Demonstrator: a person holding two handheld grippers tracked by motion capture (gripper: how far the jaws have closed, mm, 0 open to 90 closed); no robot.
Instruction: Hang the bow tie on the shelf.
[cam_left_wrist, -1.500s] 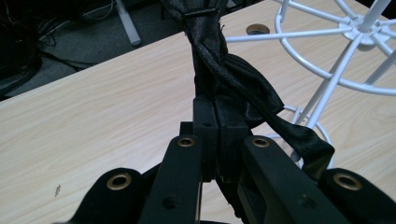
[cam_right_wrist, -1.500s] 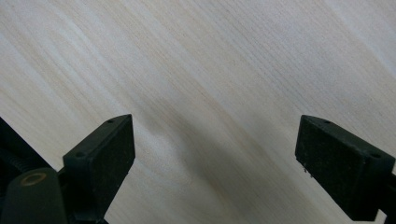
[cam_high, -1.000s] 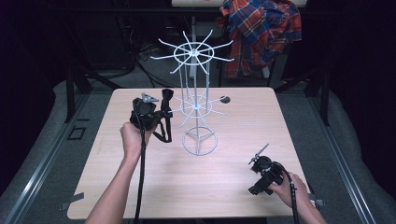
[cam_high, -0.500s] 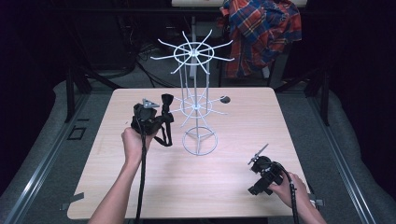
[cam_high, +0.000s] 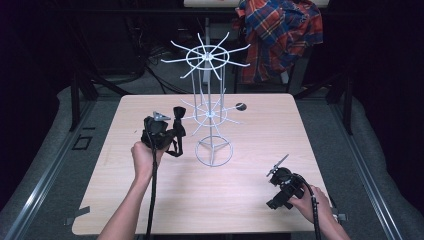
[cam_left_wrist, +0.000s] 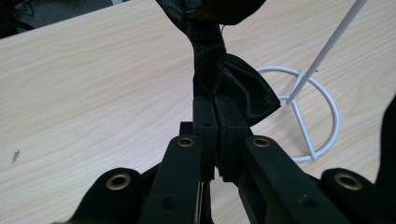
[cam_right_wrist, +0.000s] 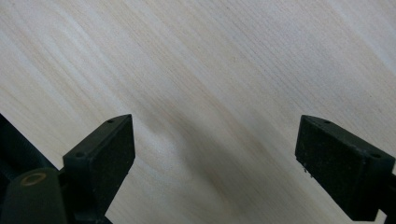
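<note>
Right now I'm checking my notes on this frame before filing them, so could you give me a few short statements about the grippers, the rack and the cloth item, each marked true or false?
1. The left gripper is shut on a black bow tie. True.
2. The right gripper is clamped on the white wire rack. False: its jaws stand wide apart over bare table, and it sits near the table's front right corner.
3. The rack stands upright on a round base. True.
4. The bow tie hangs from a top arm of the rack. False: it is held in the left gripper beside the rack.
5. A plaid shirt hangs behind the table. True.
</note>
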